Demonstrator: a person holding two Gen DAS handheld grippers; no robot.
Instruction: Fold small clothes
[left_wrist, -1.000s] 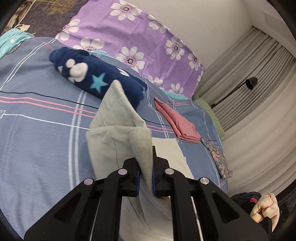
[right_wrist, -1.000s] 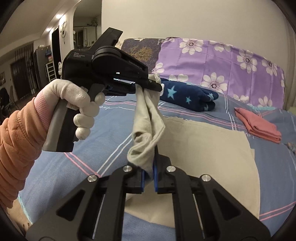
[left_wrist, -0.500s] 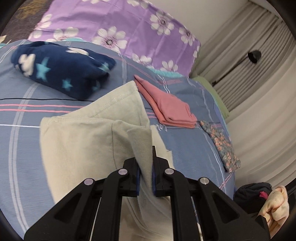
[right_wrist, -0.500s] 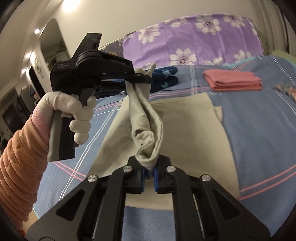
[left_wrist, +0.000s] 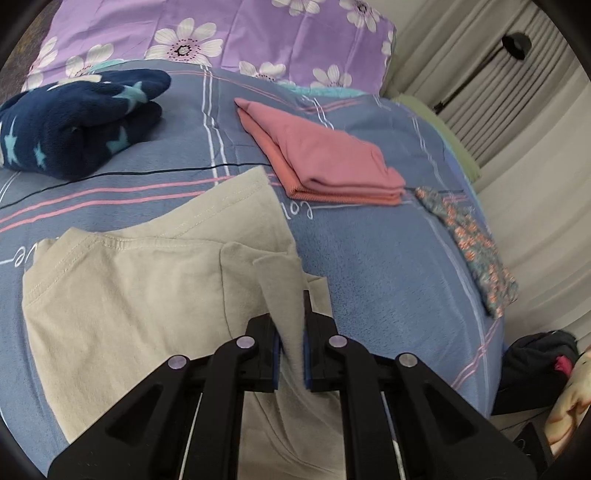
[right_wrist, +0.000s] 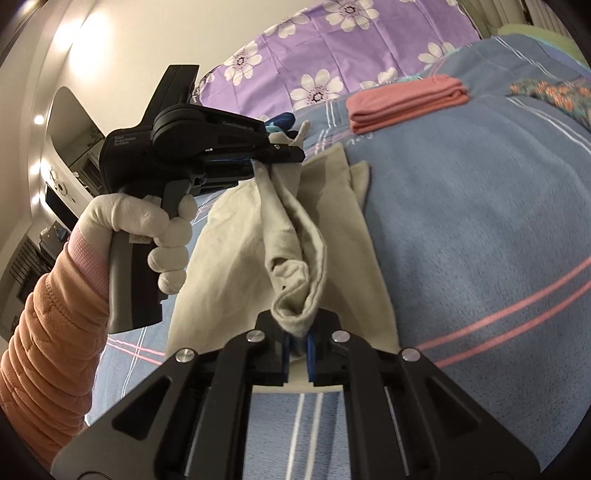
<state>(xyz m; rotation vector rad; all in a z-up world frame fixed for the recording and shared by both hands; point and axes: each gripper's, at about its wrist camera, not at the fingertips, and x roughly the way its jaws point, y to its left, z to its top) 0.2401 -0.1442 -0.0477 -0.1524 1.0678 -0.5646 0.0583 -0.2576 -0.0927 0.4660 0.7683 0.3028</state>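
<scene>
A beige garment (left_wrist: 129, 295) lies partly spread on the blue striped bedspread (left_wrist: 388, 258), its near edge lifted. My left gripper (left_wrist: 291, 354) is shut on a fold of that edge. In the right wrist view the same left gripper (right_wrist: 284, 151) shows from the side, held by a white-gloved hand (right_wrist: 147, 229), with the beige garment (right_wrist: 288, 240) hanging from it as a bunched strip. My right gripper (right_wrist: 297, 347) is shut on the lower end of that strip. The rest of the cloth lies flat beneath.
A folded pink garment (left_wrist: 325, 162) lies beyond the beige one, with a floral cloth (left_wrist: 476, 243) to its right. A navy star-print fleece (left_wrist: 74, 122) sits at the far left, before a purple flowered pillow (left_wrist: 221, 33). Dark clothes (left_wrist: 535, 365) lie off the bed's right edge.
Both grippers carried the beige edge across the bed toward the pink pile and lower. The folded-over part now lies wider and flatter. The right wrist view has rolled.
</scene>
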